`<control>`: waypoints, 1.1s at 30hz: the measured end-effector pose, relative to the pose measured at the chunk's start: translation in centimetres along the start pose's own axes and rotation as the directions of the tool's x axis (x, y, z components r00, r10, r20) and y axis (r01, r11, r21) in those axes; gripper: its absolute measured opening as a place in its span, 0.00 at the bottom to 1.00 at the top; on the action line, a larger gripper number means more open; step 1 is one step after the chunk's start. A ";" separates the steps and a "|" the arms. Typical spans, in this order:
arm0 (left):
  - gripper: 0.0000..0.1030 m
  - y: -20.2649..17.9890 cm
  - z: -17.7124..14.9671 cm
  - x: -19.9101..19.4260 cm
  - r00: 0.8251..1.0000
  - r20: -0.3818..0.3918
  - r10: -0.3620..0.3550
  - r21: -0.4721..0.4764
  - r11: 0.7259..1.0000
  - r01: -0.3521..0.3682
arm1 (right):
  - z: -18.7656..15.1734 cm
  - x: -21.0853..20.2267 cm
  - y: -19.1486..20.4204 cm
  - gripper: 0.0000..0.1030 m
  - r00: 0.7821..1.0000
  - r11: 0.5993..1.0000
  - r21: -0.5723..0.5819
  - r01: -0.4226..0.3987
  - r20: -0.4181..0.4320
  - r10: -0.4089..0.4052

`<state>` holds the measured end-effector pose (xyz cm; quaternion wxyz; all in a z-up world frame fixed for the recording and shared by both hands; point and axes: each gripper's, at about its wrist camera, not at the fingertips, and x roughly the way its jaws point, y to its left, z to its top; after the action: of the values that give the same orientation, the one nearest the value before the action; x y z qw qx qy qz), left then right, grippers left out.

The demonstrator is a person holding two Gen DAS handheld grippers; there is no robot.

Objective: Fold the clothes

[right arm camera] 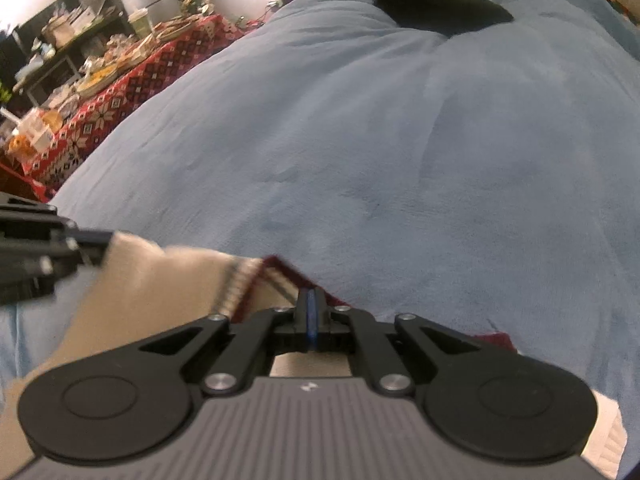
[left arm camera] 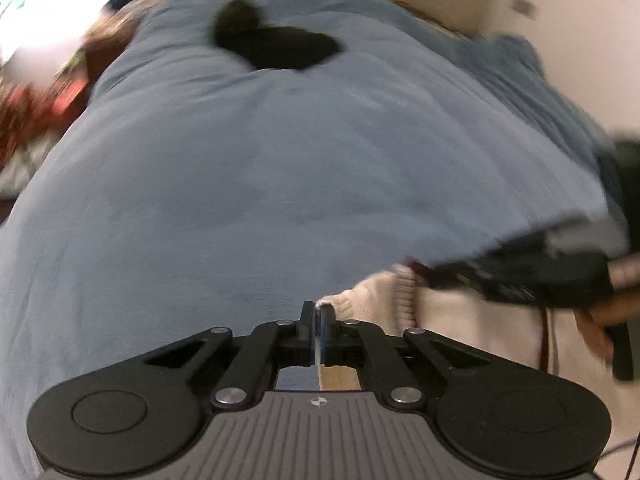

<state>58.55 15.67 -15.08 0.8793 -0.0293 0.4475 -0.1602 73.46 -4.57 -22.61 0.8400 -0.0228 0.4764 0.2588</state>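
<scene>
A cream knit sweater (left arm camera: 380, 296) with maroon trim lies at the near edge of a blue blanket (left arm camera: 280, 160). My left gripper (left arm camera: 318, 308) is shut, with the sweater's cream edge pinched at its tips. In the right wrist view, my right gripper (right arm camera: 310, 296) is shut on the sweater's (right arm camera: 160, 288) maroon-trimmed edge. The left gripper (right arm camera: 100, 240) enters that view from the left, holding a cream corner. The right gripper (left arm camera: 428, 270) shows blurred at the right of the left wrist view, held by a hand (left arm camera: 616, 312).
A black garment (left arm camera: 276, 44) lies in a heap far up the blanket (right arm camera: 360, 140), also visible as a black garment (right arm camera: 432, 0) in the right wrist view. A cluttered table with a red patterned cloth (right arm camera: 132, 76) stands beside the bed on the left.
</scene>
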 end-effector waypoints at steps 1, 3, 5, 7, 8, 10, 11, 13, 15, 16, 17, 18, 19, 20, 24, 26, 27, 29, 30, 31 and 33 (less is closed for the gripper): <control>0.02 1.0 0.0 0.2 1.000 -0.010 0.005 -0.031 0.999 -0.006 | 0.0 0.0 0.0 0.00 1.000 1.000 0.005 -0.006 0.004 0.006; 0.02 2.0 -0.3 0.9 0.999 -0.034 0.014 -0.057 0.998 -0.016 | 0.1 0.0 0.3 0.00 1.000 1.000 0.009 -0.020 0.015 0.020; 0.02 2.5 -0.4 1.7 0.999 -0.052 0.011 -0.067 0.998 -0.015 | 0.1 0.0 0.8 0.00 0.999 0.999 0.006 -0.047 0.024 0.047; 0.02 2.8 -0.5 2.3 0.998 -0.059 -0.002 -0.077 0.997 -0.002 | 0.2 -0.1 1.2 0.00 0.997 0.997 0.003 -0.071 0.029 0.071; 0.02 3.0 -0.5 2.5 0.998 -0.063 -0.009 -0.083 0.997 0.004 | 0.2 -0.2 1.4 0.00 0.996 0.997 0.001 -0.080 0.033 0.080; 0.02 3.4 -0.5 3.1 0.997 -0.070 -0.033 -0.101 0.995 0.026 | 0.3 -0.4 2.1 0.00 0.994 0.995 -0.018 -0.100 0.044 0.101; 0.02 3.7 -0.6 3.3 0.996 -0.075 -0.047 -0.113 0.993 0.038 | 0.4 -0.5 2.6 0.00 0.993 0.994 -0.036 -0.106 0.052 0.108; 0.03 4.4 -0.8 3.5 0.994 -0.083 -0.077 -0.150 0.987 0.064 | 0.5 -0.6 3.5 0.00 0.987 0.987 -0.061 -0.147 0.061 0.150; 0.07 5.1 -0.8 3.4 0.991 -0.087 -0.100 -0.183 0.980 0.083 | 0.8 0.0 4.4 0.00 0.985 0.983 -0.083 -0.165 0.045 0.169; 0.08 5.4 -0.8 3.3 0.990 -0.089 -0.112 -0.204 0.975 0.092 | 0.9 0.7 4.8 0.00 0.987 0.983 -0.096 -0.157 0.022 0.160; 0.11 5.6 -0.8 3.2 0.988 -0.092 -0.122 -0.220 0.970 0.099 | 0.9 1.6 4.9 0.00 0.990 0.985 -0.105 -0.139 0.000 0.139; 0.12 5.7 -0.8 3.1 0.987 -0.096 -0.128 -0.226 0.969 0.104 | 1.0 2.4 4.9 0.00 0.993 0.987 -0.112 -0.116 -0.019 0.115; 0.14 5.8 -0.7 3.1 0.986 -0.100 -0.135 -0.233 0.967 0.108 | 1.1 3.1 4.5 0.00 0.996 0.990 -0.110 -0.093 -0.023 0.091; 0.15 5.8 -0.7 3.0 0.985 -0.107 -0.135 -0.227 0.968 0.108 | 1.3 3.6 4.0 0.00 0.998 0.992 -0.102 -0.068 -0.019 0.066; 0.29 5.6 -0.2 2.0 0.982 -0.138 -0.130 -0.177 0.979 0.105 | 2.5 1.7 0.7 0.00 0.999 0.999 0.007 -0.045 0.016 0.045; 0.42 5.6 -0.1 0.9 0.984 -0.134 -0.119 -0.152 0.983 0.099 | 2.1 -1.4 -0.8 0.01 0.999 0.999 0.009 -0.031 0.036 0.031; 0.42 5.7 0.0 0.4 0.985 -0.131 -0.109 -0.141 0.986 0.091 | 1.8 -3.0 -1.5 0.01 0.999 1.000 0.006 -0.020 0.045 0.020; 0.42 6.1 0.0 -0.4 0.988 -0.124 -0.089 -0.129 0.989 0.073 | 0.9 -6.4 -3.2 0.02 0.998 1.000 0.008 0.010 0.056 -0.010; 0.42 6.2 0.0 -0.7 0.989 -0.123 -0.086 -0.128 0.989 0.070 | 0.2 -8.1 -4.1 0.03 0.998 0.999 0.019 0.035 0.054 -0.036; 0.42 6.2 0.0 -1.0 0.990 -0.118 -0.079 -0.125 0.990 0.064 | -0.5 -9.5 -5.0 0.06 0.997 0.998 0.029 0.062 0.049 -0.063; 0.42 5.6 -0.1 -1.3 0.991 -0.108 -0.073 -0.123 0.991 0.059 | -2.0 -11.8 -6.7 0.08 0.992 0.992 0.047 0.119 0.036 -0.120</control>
<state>59.22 21.37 -15.25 0.8436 -0.0877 0.5039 -0.1635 70.03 -15.81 -15.49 0.8632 -0.0275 0.4637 0.1977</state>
